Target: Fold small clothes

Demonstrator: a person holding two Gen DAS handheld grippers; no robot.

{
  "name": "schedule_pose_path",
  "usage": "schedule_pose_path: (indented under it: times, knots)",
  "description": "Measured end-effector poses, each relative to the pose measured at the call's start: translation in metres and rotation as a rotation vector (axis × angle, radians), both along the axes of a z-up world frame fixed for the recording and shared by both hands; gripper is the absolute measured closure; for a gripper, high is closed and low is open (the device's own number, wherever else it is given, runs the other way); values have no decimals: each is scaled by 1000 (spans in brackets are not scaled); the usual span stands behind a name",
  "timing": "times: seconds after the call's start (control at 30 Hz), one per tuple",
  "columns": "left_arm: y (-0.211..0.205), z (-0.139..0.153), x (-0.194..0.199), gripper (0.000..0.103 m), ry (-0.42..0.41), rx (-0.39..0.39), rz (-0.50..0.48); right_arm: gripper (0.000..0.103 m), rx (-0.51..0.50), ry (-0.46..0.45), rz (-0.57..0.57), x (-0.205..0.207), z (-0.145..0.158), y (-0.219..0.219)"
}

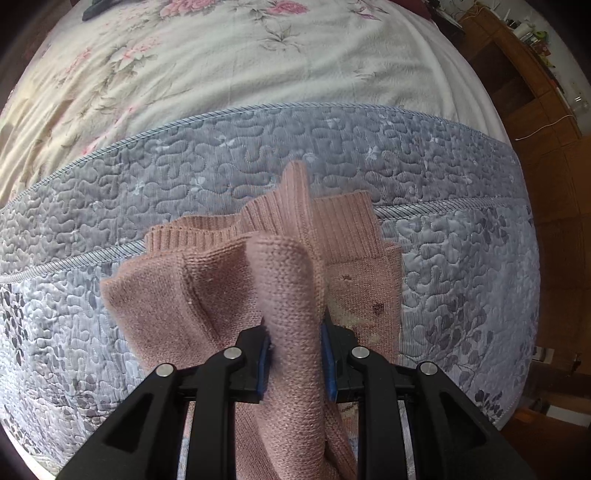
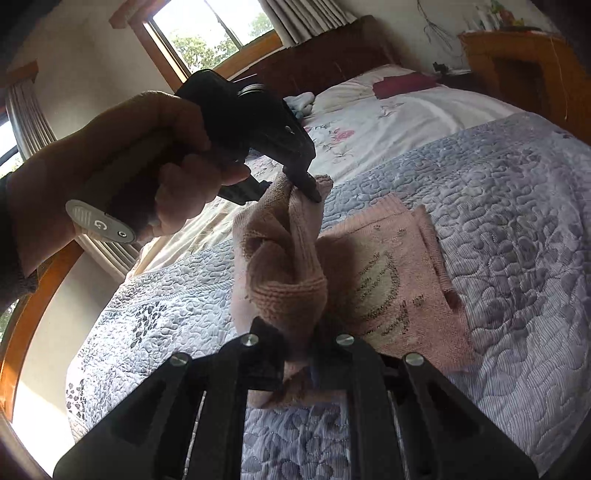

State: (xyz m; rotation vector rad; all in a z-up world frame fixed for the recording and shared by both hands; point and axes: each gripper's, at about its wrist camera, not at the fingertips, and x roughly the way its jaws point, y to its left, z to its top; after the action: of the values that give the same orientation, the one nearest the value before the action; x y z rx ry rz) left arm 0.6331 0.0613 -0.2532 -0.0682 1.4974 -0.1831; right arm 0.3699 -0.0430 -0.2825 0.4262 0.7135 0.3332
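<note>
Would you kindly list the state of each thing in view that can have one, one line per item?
Pink knit sweater: partly lifted, one part bunched between both claws, the rest lying flat on the quilt.
Left claw: shut on the sweater.
Right claw: shut on the sweater.
Blue-grey quilt: spread flat over the bed.
Curtains: drawn aside, window uncovered.

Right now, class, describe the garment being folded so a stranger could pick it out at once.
Start at the bed's grey-blue quilt. On it lies a dusty-pink knitted sweater, one part lifted by the left tool and the right tool. It is the only pink ribbed knit there, with a pale printed motif.
</note>
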Motion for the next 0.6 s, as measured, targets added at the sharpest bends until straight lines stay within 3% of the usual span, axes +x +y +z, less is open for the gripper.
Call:
schedule_pose_path:
  times: [0.6]
  knots:
    - [-77, -26, -19, 80, -129, 214, 61, 94, 70, 186, 21, 10, -35, -52]
